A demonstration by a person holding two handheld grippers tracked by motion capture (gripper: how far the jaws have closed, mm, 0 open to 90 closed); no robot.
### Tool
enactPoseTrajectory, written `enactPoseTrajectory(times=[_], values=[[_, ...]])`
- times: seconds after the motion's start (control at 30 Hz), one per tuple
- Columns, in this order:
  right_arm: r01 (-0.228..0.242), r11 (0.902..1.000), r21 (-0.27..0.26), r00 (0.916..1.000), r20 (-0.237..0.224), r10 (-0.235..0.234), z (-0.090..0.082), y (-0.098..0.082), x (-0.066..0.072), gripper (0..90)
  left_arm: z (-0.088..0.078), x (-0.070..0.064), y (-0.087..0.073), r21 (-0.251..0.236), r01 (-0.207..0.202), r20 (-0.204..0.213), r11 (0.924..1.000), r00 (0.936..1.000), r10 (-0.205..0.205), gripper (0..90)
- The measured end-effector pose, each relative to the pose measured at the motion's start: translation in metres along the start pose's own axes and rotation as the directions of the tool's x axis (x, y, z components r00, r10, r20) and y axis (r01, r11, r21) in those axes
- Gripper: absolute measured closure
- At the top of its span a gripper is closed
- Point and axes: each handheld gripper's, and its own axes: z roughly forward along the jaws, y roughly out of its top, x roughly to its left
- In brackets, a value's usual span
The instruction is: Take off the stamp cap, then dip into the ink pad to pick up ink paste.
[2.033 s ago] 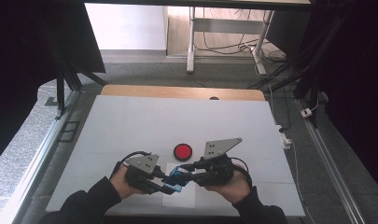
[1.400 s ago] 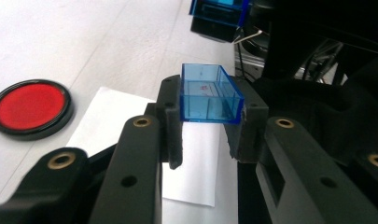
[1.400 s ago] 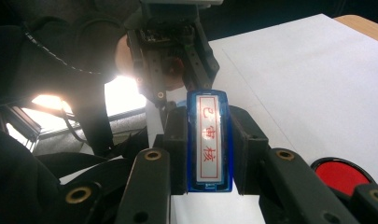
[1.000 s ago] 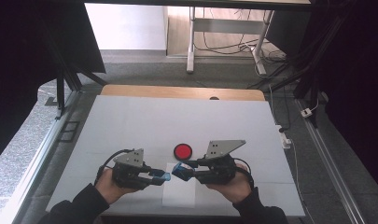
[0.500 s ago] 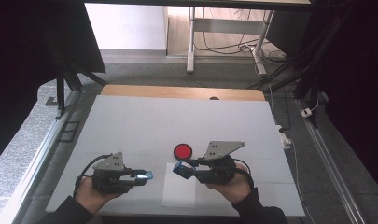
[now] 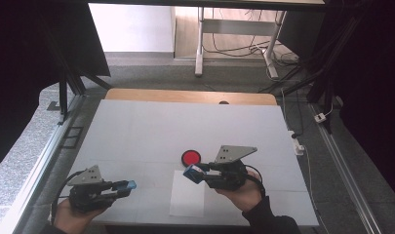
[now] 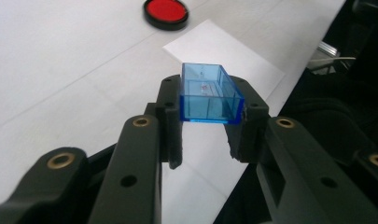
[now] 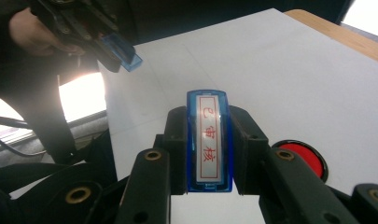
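The blue cap point(image 7: 210, 95) is clamped between the left gripper point(image 6: 126, 185) fingers, low over the worktop point(image 6: 136, 131) at its left. The stamp point(image 8: 209, 140) is clamped in the right gripper point(image 6: 194, 172) (face exposed) beside the ink pad point(image 6: 190, 157), above the paper point(image 6: 187, 195). The uncovered face could be smeared on the worktop if lowered off the paper, and the slick cap could be squeezed out.
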Motion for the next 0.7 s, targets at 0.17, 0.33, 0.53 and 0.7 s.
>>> enactPoseTrajectory(times=[0.17, 0.33, 0.53, 0.7], values=[[-0.01, 0.9999, -0.005, 0.9996, 0.025, 0.01, -0.002, -0.001, -0.002, 71.4, -0.009, 0.002, -0.013, -0.008, 0.028, -0.031, 0.9996, 0.9991, -0.028, 68.3], [-0.027, 0.9996, -0.004, 0.9984, 0.049, 0.028, -0.003, -0.003, -0.005, 71.4, -0.018, 0.005, -0.022, -0.025, 0.061, -0.05, 0.9978, 0.9968, -0.062, 68.2], [-0.051, 0.9987, 0.005, 0.9969, 0.06, 0.05, 0.0, -0.007, -0.009, 71.4, -0.02, 0.008, -0.027, -0.02, 0.071, -0.065, 0.9973, 0.9953, -0.072, 68.2], [-0.059, 0.9982, 0.008, 0.9956, 0.073, 0.059, 0.0, -0.008, -0.011, 71.4, -0.02, 0.009, -0.027, -0.012, 0.083, -0.082, 0.9965, 0.9931, -0.084, 68.1]])
